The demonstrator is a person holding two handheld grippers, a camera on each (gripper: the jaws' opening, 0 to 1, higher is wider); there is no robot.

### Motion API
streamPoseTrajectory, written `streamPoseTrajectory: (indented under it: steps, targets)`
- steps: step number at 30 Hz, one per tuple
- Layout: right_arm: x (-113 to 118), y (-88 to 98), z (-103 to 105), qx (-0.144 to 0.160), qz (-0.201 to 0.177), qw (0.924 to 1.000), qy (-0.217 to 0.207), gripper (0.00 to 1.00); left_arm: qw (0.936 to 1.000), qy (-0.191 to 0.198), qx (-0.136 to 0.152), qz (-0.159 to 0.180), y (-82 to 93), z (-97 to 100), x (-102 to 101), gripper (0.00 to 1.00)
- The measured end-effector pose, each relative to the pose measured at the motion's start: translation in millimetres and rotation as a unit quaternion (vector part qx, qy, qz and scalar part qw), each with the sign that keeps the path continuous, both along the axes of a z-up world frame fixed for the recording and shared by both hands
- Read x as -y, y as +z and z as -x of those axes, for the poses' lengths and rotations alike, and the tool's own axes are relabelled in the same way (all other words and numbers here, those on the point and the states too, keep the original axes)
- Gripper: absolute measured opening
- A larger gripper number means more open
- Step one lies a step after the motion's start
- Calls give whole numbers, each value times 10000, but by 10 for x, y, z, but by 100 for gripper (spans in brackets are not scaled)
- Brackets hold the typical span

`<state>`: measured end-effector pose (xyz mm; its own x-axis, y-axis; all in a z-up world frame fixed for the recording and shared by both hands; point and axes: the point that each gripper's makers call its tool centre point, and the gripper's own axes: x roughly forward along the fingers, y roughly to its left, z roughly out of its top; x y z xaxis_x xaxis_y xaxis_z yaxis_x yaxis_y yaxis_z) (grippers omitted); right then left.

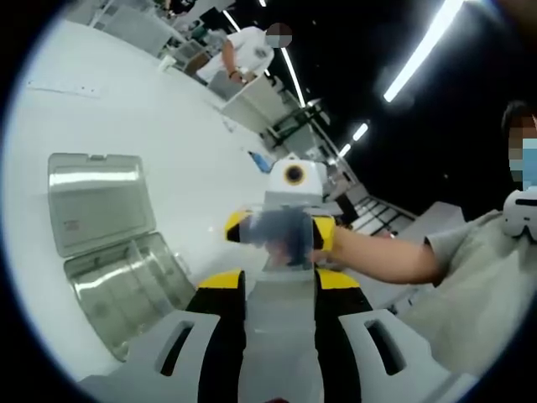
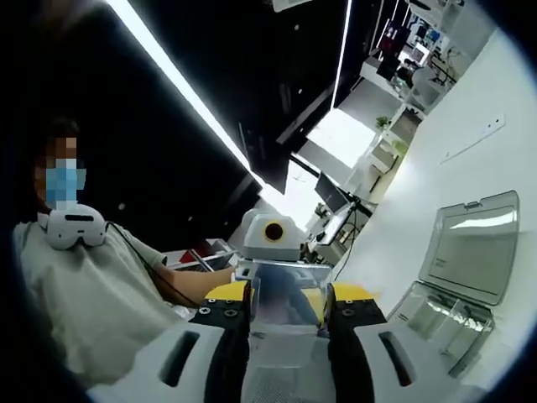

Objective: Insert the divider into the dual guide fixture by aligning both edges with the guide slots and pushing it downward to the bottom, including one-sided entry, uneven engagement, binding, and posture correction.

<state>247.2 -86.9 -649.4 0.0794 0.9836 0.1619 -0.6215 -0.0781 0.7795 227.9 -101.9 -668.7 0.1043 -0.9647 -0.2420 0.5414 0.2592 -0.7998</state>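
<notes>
Left gripper (image 1: 281, 290): jaws closed in on the near edge of a clear plastic divider (image 1: 284, 243), yellow-and-black pads pressing either side of the sheet. Far edge of the same sheet pinched by the right gripper (image 1: 289, 220), facing in from the opposite side. Divider held between the two, lifted off the white table (image 1: 168, 143), touching nothing else.

Seen from the right gripper view: right gripper (image 2: 285, 306) likewise closed on the divider (image 2: 285, 290), with the left gripper (image 2: 273, 239) at the opposite edge, a hand (image 2: 210, 281) behind it.

Off to one side, a clear plastic case (image 1: 109, 252) resting on the table with its hinged lid laid back flat, open mouth upward; well apart from the divider, not under it. Same case (image 2: 457, 285) low at the right of the right gripper view. Guide slots inside too faint to make out.

Bare table surface all around the case, open room on every side of it. Person in a grey shirt (image 1: 478, 294) close behind the grippers. Another person in white (image 1: 243, 50) seated at a far table.
</notes>
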Motion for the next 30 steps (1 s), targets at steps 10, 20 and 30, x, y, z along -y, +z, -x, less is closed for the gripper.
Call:
streamPoseTrajectory:
  steps: [10, 20, 30]
  targets:
    - [3, -22, -9, -101, 88, 9999, -78, 31, 10000, 49, 48, 12, -12, -9, -9, 30]
    - [-9, -104, -54, -228, 311, 9990, -212, 31, 9987, 254, 400, -190, -31, -80, -67, 44]
    - [-22, -291, -152, -319, 864, 9948, -438, 31, 9915, 348, 881, -888, -130, -128, -116, 43]
